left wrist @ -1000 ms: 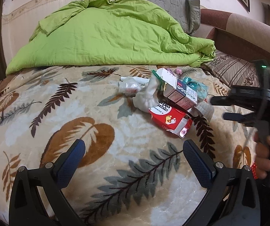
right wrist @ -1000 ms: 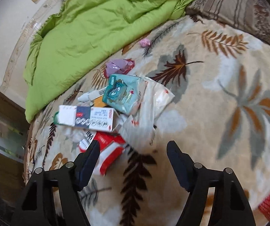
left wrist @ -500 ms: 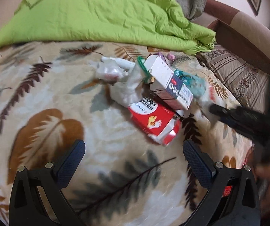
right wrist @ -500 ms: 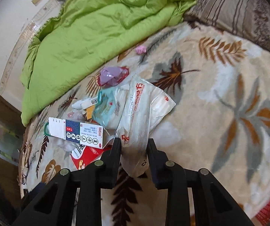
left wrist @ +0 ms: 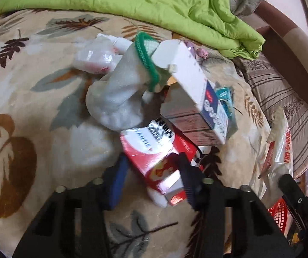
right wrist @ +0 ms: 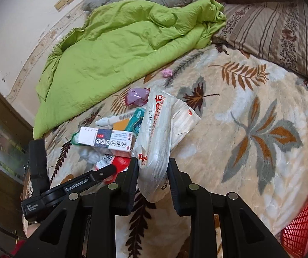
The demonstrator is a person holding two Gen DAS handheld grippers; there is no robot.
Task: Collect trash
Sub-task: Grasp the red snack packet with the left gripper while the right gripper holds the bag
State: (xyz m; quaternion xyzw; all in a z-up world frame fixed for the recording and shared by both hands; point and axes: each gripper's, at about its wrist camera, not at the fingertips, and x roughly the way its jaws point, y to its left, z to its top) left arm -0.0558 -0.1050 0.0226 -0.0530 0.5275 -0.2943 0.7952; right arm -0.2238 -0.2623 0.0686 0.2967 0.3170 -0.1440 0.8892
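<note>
A pile of trash lies on the leaf-patterned blanket (left wrist: 25,107): a red packet (left wrist: 149,150), a white box with a blue end (left wrist: 196,90), a white foam sleeve with a green rim (left wrist: 119,94), a clear wrapper (left wrist: 93,58) and a teal pack (right wrist: 136,118). My left gripper (left wrist: 151,172) has its fingers drawn in on both sides of the red packet. My right gripper (right wrist: 152,167) is shut on a white plastic bag with red print (right wrist: 158,133), lifted at the pile's right side. That bag (left wrist: 280,146) also shows at the right edge of the left wrist view.
A purple wrapper (right wrist: 135,95) and a small pink scrap (right wrist: 166,73) lie beyond the pile. A green quilt (right wrist: 121,43) covers the back of the bed and a striped pillow (right wrist: 278,32) sits at the right. A red mesh basket (right wrist: 304,221) stands at the lower right.
My left gripper moved in on the pile and its fingers narrowed around the red packet. My right gripper shut on the white bag and lifted it slightly.
</note>
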